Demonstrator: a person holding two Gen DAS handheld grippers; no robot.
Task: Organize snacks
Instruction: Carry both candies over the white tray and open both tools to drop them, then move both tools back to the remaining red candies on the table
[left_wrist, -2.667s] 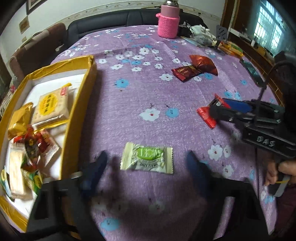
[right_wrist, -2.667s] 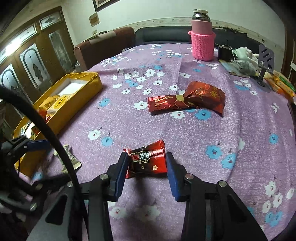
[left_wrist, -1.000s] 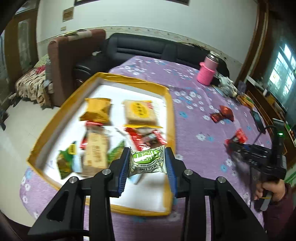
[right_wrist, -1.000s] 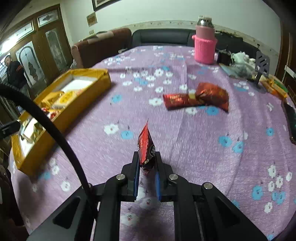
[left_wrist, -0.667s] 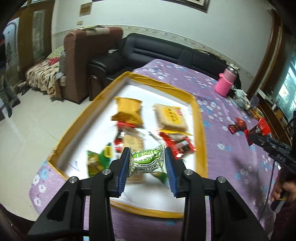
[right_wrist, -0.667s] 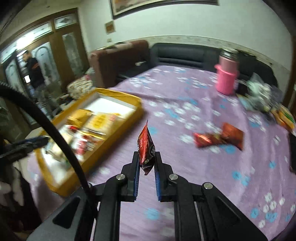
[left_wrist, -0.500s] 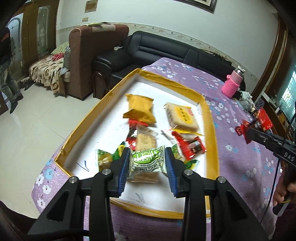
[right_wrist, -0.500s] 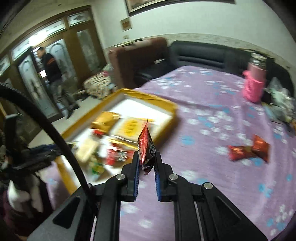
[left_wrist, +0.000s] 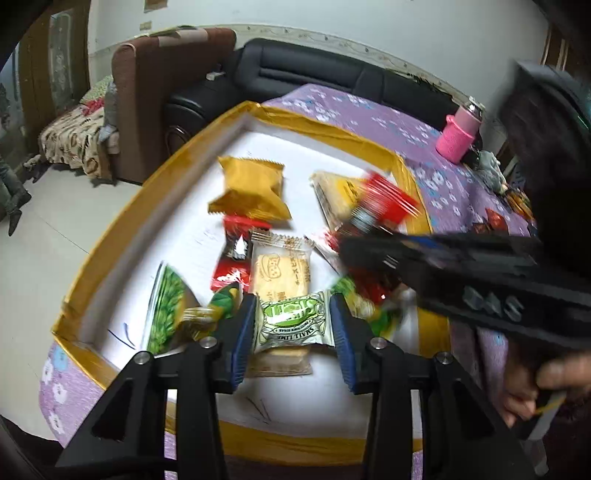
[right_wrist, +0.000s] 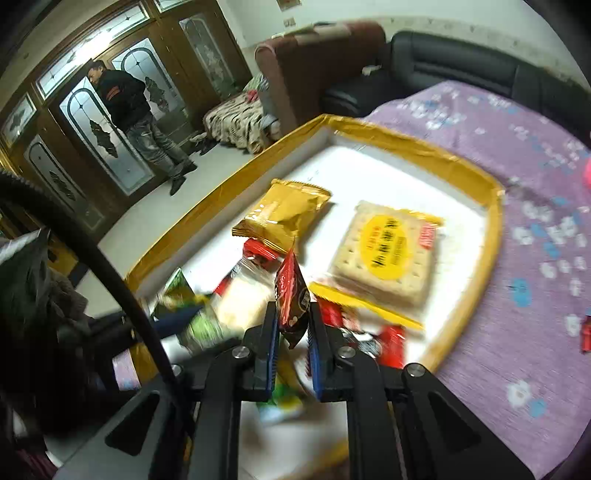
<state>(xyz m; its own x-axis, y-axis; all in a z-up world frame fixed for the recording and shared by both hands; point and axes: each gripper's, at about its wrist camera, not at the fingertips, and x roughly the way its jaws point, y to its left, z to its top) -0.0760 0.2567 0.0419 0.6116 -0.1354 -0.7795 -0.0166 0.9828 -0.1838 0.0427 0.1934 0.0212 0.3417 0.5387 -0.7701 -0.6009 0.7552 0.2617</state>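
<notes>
Over the yellow tray (left_wrist: 110, 254), the left gripper (left_wrist: 293, 325) is easing its jaws apart, the green snack packet (left_wrist: 293, 323) still between them; the right gripper (right_wrist: 292, 330) is pinching the dark red packet (right_wrist: 291, 295) above the tray.

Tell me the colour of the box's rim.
Golden yellow: the shallow snack box has a yellow rim around a white floor, clearest in the right wrist view.
</notes>
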